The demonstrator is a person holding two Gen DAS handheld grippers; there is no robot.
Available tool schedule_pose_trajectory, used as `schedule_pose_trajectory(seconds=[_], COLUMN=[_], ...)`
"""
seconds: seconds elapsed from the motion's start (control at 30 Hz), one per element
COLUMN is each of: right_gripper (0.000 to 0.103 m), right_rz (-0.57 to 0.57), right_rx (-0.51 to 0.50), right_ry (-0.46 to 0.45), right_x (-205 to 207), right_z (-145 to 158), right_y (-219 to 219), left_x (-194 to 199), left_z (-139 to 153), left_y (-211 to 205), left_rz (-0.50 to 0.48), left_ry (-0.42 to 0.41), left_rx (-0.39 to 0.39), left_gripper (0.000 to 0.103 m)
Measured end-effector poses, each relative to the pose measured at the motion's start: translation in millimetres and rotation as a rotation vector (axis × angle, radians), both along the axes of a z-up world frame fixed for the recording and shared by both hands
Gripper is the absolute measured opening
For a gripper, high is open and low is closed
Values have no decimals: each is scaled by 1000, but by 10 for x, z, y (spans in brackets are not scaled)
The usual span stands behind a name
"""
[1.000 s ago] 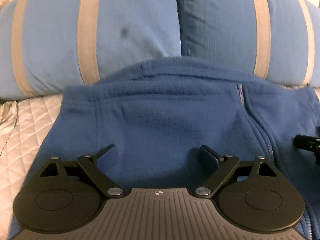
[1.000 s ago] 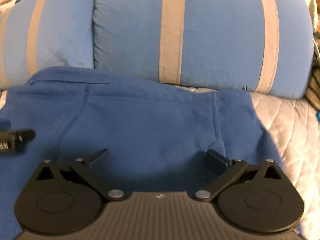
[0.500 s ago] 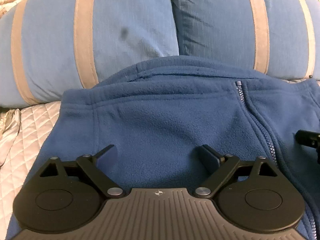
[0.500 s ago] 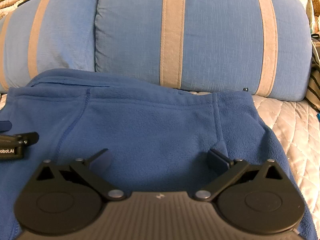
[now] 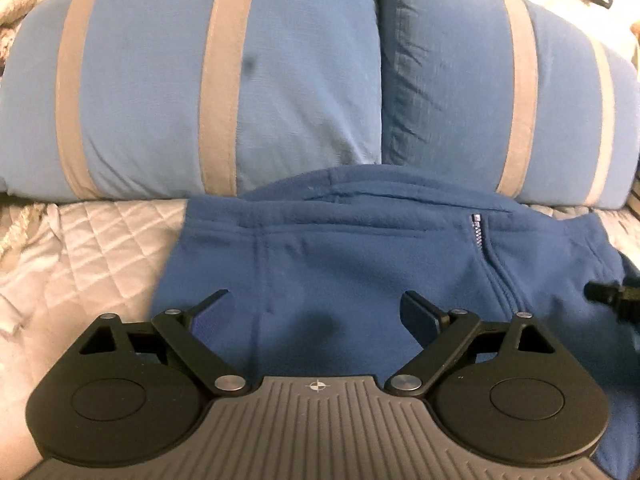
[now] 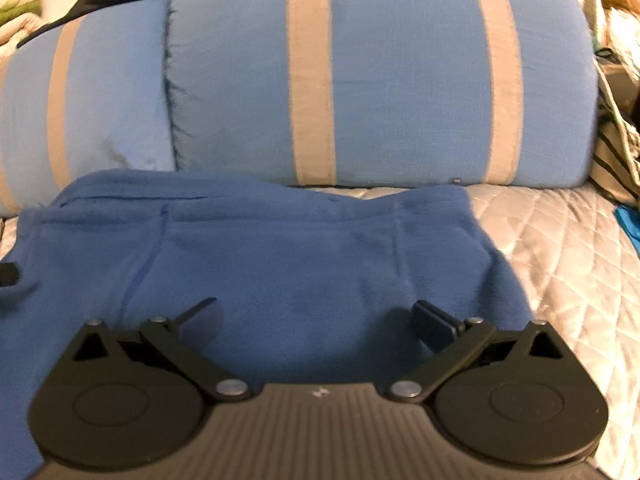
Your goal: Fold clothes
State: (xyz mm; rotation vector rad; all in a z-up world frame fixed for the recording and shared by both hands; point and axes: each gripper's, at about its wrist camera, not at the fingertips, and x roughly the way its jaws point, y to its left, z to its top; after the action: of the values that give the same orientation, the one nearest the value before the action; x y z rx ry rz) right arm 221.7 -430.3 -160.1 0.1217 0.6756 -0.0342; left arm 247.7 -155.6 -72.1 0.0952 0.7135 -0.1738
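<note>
The blue fleece jacket [image 5: 360, 264] lies spread on the bed, on a quilted silver-grey cover [image 5: 88, 256], w/ its far edge touching the two blue pillows w/ grey stripes [image 5: 192, 92] that stand at the far side. The zipper [image 5: 478, 232] runs from the far edge toward the near right in the left wrist view; its pull is at the far end. In the right wrist view the same jacket [image 6: 280, 264] fills the left and middle, and its right edge falls on the quilted cover [image 6: 568, 248]. The left hand-held gripper [image 5: 316, 308] is above the left half of the jacket, jaws wide apart, nothing between them; I cannot tell if the fingertips touch the fleece. The right hand-held gripper [image 6: 316, 316] is above the right half, also wide apart and holding nothing. At the right edge of the left view a black part of the other gripper is seen over the fleece, approx. beside the zipper. Far right in the right view there is a striped cloth [image 6: 616, 152] and a small bright-blue thing [image 6: 630, 224] on the cover; it is too cut off to tell what it is.
</note>
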Motion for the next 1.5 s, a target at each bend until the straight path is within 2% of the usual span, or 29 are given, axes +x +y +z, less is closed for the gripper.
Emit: schedule_pose_trajectory(seconds=[0.27, 0.37, 0.47, 0.6, 0.77, 0.83, 0.97, 1.07, 1.17, 1.5], right_gripper=[102, 102, 102, 102, 102, 102, 102, 102, 102, 102], right_rz=[-26, -41, -56, -41, 63, 73, 85, 98, 148, 249], right_rx=[-44, 1, 91, 242, 505, 571, 741, 840, 846, 841], right_ry=[63, 114, 165, 223, 323, 338, 318, 314, 305, 284], right_x=[-86, -100, -111, -143, -143, -146, -138, -74, -15, 147], right_z=[108, 136, 129, 71, -184, -281, -410, -495, -519, -561], right_y=[-477, -797, -1134, -1516, -1810, -1882, -2050, -2137, -2097, -2028], left_x=[21, 15, 18, 45, 156, 206, 233, 290, 334, 509], left_z=[106, 127, 121, 7, -352, -539, -731, -819, -867, -914], left_y=[510, 690, 868, 1167, 1458, 1581, 1800, 1902, 1899, 1813], left_rz=[10, 6, -2, 8, 7, 17, 36, 43, 4, -143], left_ry=[70, 97, 128, 196, 354, 421, 428, 447, 460, 454], left_rx=[-49, -72, -114, -252, -451, -545, -745, -857, -897, -905], left_gripper=[91, 91, 91, 91, 90, 90, 90, 90, 90, 90])
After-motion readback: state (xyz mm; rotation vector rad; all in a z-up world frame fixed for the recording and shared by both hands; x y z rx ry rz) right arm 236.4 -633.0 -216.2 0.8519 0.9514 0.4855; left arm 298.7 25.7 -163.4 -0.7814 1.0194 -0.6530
